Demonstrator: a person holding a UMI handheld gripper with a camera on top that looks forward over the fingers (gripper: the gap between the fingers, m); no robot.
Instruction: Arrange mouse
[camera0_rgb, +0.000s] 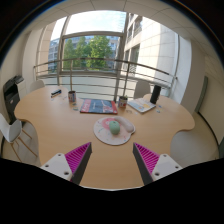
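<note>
Claw (112, 160): open wide, nothing btwn the fingers, purple pads (76, 157) both bare. Hangs above the near edge of the worktop (50, 125).
Mouse (114, 127): looks like the small pale-green thing sitting on a round mat (112, 131), just ahead of the claw, roughly centred btwn the fingers. Can't make out which way it faces.
Other stuff: book or mag (97, 105) lying flat beyond the mat; cup (122, 101) right of it; papers (141, 104) further right; small dark item (71, 97) to the left. Big window (92, 50) behind.
Progress: barely begun, I'd say. Mouse untouched, claw well short of it.
Left to do: approach, close on mouse, place/straighten it, let go.
</note>
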